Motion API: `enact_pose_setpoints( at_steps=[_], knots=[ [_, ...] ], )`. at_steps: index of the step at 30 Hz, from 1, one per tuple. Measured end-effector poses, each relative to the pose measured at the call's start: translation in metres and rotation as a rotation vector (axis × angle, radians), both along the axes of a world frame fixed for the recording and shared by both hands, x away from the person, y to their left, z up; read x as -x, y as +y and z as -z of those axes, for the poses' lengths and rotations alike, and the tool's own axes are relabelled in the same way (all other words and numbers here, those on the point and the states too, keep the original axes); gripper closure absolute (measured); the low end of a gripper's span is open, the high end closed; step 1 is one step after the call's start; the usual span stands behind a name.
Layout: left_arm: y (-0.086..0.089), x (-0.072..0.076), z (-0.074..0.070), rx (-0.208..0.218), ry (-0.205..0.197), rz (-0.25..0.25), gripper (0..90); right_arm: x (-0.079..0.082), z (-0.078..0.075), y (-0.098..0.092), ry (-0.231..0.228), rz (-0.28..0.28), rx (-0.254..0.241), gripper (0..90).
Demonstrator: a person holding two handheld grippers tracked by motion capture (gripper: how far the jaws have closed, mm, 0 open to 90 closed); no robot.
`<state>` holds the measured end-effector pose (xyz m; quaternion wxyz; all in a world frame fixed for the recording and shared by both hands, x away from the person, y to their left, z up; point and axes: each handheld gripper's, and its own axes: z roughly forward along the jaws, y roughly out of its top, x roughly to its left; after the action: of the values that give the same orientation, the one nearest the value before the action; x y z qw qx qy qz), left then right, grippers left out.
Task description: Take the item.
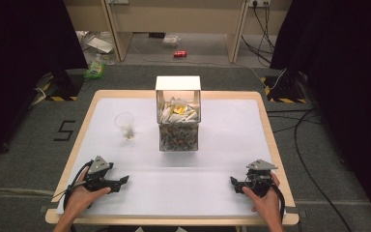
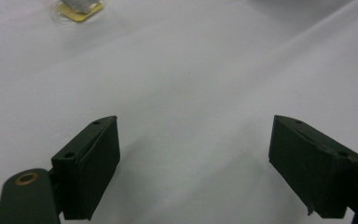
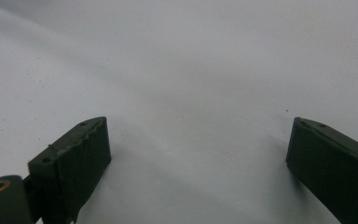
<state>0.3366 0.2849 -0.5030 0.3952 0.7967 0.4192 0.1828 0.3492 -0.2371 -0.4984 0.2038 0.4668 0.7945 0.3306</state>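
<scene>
Clear plastic cup (image 1: 125, 125), upright, small object inside

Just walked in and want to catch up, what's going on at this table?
A person holds a gripper in each hand, resting at the near edge of the table. The left gripper and right gripper are both open and hold nothing. Farther back stand a clear box full of small packets and, to its left, a clear cup with something small inside. Neither is touched yet.
</scene>
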Motion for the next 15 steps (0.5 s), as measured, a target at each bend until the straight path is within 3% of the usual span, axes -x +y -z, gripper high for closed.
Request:
enact_pose_setpoints(
  at_steps=[10, 15],
  knots=[
    [-0.003, 0.012, 0.001, -0.044, 0.018, 0.028, 16.1, 0.0, 0.0, 0.0, 0.0, 0.0, 0.0, 6.9],
    [-0.003, 0.017, 0.001, -0.043, 0.018, 0.023, 16.3, 0.0, 0.0, 0.0, 0.0, 0.0, 0.0, 6.9]
  ],
)
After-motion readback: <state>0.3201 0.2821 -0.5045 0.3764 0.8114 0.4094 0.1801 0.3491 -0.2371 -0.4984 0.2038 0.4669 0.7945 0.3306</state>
